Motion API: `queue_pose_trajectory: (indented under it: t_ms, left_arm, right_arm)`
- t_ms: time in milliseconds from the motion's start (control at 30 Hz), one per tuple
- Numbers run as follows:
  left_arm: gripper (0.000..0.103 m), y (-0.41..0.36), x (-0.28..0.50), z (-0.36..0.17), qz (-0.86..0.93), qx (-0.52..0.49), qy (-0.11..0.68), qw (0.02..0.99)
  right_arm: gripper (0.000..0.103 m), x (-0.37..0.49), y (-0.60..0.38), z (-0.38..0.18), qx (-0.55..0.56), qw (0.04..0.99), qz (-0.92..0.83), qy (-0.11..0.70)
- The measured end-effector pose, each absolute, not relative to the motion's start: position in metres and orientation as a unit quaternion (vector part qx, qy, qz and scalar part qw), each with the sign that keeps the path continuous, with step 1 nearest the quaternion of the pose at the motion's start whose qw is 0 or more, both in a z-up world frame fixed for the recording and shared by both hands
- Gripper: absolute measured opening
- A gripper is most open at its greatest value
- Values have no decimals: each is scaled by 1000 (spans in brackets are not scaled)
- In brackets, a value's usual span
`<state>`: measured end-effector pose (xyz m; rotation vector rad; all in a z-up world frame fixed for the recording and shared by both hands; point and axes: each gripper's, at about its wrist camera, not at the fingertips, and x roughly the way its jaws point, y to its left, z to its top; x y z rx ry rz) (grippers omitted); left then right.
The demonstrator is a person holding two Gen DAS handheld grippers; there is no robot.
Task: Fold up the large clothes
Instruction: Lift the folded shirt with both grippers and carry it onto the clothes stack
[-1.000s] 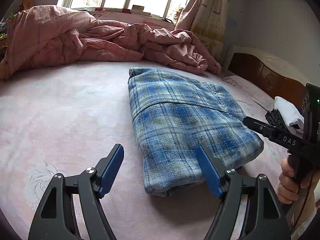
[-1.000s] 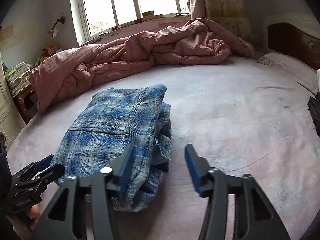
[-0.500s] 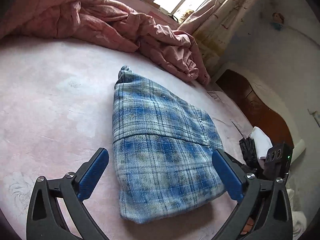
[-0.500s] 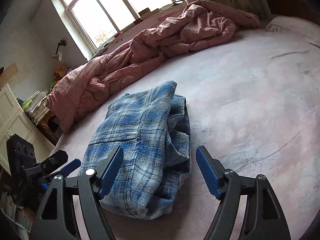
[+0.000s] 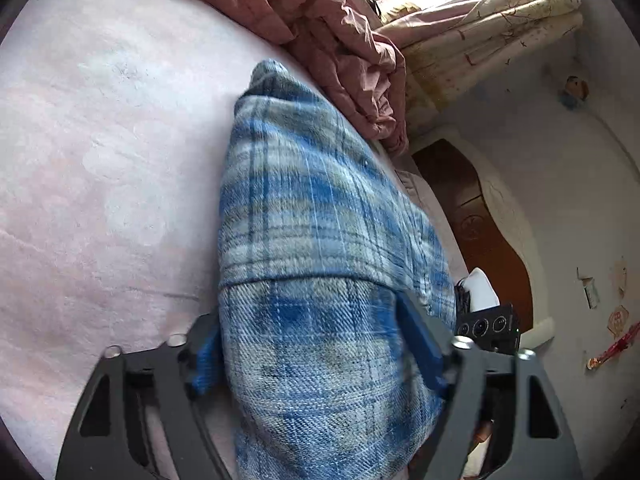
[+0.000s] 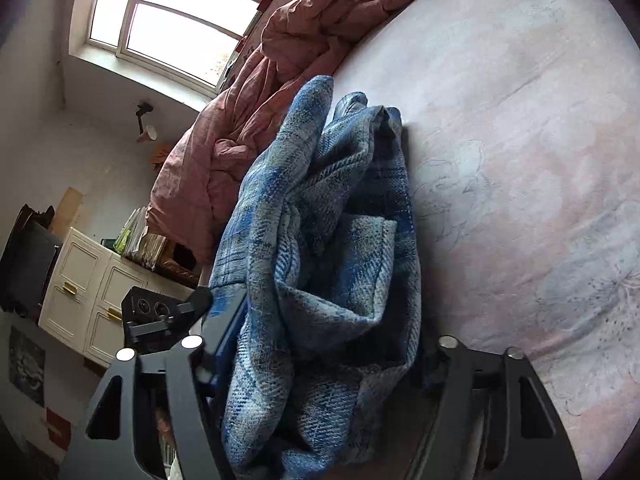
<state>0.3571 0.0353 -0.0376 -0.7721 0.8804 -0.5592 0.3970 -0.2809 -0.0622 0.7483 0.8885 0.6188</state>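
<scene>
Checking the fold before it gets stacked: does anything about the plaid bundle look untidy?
Yes. The plaid garment's side facing the right gripper gapes open, loose layers bunched unevenly; its top in the left wrist view lies smooth.

plaid garment (image 5: pixel 320 240): 1 | tongs (image 5: pixel 316 356): 2 | quilt (image 6: pixel 280 80): 1 | window (image 6: pixel 160 20): 1

The left gripper (image 5: pixel 316 360) has just been closing, its blue pads pressed on a folded bundle's sides at 9 and 3 o'clock. The right gripper (image 6: pixel 320 364), rolled, clamps likewise.
</scene>
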Motion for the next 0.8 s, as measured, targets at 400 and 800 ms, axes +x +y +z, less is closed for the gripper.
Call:
queue_pose_trajectory:
  t_ms: [400, 800]
  left_arm:
    - [46, -2, 306, 57, -300, -268, 350, 846]
    - [56, -194, 308, 148, -436, -222, 320, 811]
  right_arm:
    - [52, 343, -298, 23, 302, 840, 290, 344]
    - [54, 253, -467, 132, 300, 902, 183, 251]
